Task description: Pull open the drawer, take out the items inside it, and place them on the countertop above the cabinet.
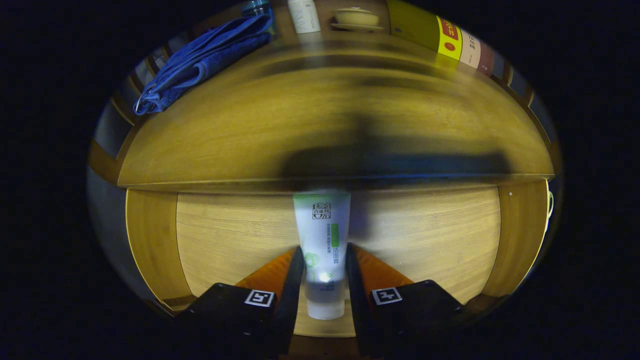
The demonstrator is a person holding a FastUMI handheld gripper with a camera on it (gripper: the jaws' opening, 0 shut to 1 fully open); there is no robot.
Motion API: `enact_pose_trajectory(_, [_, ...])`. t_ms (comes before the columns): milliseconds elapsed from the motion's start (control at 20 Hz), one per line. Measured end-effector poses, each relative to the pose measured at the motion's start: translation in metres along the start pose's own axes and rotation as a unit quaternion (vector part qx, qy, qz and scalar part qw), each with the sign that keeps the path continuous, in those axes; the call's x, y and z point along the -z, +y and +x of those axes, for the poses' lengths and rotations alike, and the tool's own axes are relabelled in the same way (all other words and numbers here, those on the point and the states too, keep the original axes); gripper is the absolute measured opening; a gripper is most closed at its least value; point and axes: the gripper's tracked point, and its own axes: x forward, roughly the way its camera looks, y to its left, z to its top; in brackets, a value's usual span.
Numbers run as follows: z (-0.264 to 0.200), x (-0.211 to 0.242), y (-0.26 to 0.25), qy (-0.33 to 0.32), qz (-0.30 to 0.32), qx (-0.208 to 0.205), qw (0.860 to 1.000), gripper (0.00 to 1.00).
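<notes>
A white tube with a green band (322, 235) sits between my two fingers, and both press on its sides; my gripper (324, 257) is shut on it. The tube's cap end points back toward me and its flat end reaches forward under the cabinet's top edge. Below it lies the open wooden drawer (225, 235), its bare bottom visible on both sides of the tube. The wooden countertop (320, 115) of the cabinet spreads out above and beyond the drawer.
On the countertop's far side lie a folded blue towel (205, 57), a white bottle (304, 16), a small lidded bowl on a saucer (356, 19) and a row of books (445, 40). Drawer side walls (150, 240) stand left and right.
</notes>
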Motion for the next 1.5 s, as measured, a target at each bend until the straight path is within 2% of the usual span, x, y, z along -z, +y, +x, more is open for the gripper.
enact_pose_trajectory(150, [-0.014,-0.011,0.004,-0.009,0.009,0.000,1.000,0.42])
enact_pose_trajectory(500, [-0.084,-0.039,0.027,-0.025,0.006,-0.021,0.999,0.42])
enact_pose_trajectory(550, [-0.083,-0.019,0.015,-0.029,0.006,-0.021,0.999,0.42])
enact_pose_trajectory(850, [-0.142,-0.029,0.020,-0.059,-0.005,-0.031,0.998,0.42])
enact_pose_trajectory(1300, [-0.209,-0.085,0.017,-0.119,-0.019,-0.024,0.992,0.42])
enact_pose_trajectory(1500, [-0.219,-0.122,0.021,-0.143,-0.025,-0.016,0.989,0.42])
